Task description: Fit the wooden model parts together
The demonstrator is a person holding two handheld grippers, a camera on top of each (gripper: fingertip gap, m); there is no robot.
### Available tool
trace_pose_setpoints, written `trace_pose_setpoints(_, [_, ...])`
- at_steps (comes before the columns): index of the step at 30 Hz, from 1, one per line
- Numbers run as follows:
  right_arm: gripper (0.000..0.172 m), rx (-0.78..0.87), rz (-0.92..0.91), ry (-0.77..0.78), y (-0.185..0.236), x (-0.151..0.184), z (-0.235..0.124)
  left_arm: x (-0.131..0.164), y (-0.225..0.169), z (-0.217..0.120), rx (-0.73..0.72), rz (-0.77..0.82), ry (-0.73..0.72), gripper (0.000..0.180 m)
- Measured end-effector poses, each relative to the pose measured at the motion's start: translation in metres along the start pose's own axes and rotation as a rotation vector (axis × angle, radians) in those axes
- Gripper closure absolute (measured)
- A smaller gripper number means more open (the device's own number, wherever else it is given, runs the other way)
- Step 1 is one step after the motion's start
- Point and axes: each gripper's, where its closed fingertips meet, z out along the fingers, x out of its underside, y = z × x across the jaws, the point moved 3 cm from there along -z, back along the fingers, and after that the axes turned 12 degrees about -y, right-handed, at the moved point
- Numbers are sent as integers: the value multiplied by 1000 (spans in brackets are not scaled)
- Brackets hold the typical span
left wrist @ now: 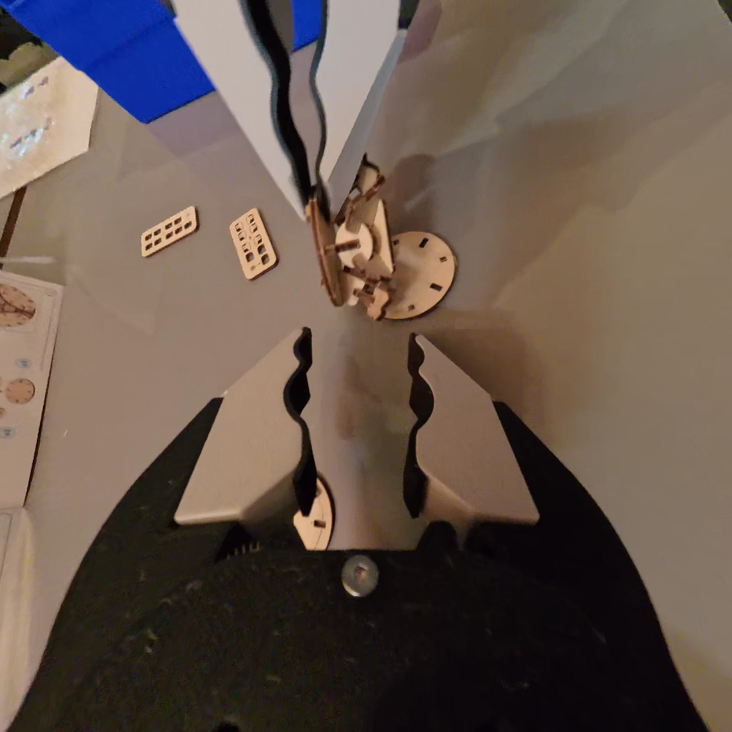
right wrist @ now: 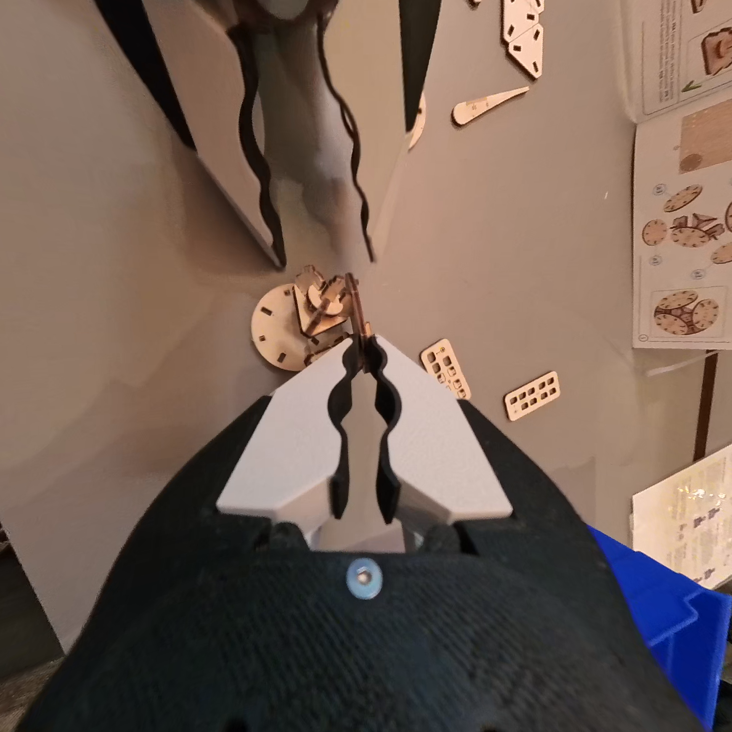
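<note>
The left gripper (left wrist: 358, 336) is held wide apart, empty, just short of the wooden assembly (left wrist: 356, 253) on the grey table (left wrist: 158, 336). Beyond, its upright disc edge is pinched by the right gripper (right wrist: 362, 348). Light, thin, seemingly breakable plywood is best gripped by rims.

Bare grey surface (left wrist: 574, 356) lies open beside the wooden assembly (left wrist: 356, 253). On its other side two punched wooden plates (left wrist: 253, 249) lie flat nearby. The right claw (left wrist: 317, 190), pinching the assembly's upright disc, blocks approach from beyond.

Pale wooden model (right wrist: 317, 313), grey table (right wrist: 515, 257)
</note>
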Motion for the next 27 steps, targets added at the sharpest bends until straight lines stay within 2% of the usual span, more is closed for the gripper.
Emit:
trace_pose_setpoints(14, [170, 46, -85, 97, -1, -8, 4, 7, 1, 3, 15, -62, 23, 137])
trace_pose_setpoints(27, [170, -17, -49, 172, -3, -10, 4, 8, 2, 4, 12, -67, 25, 136])
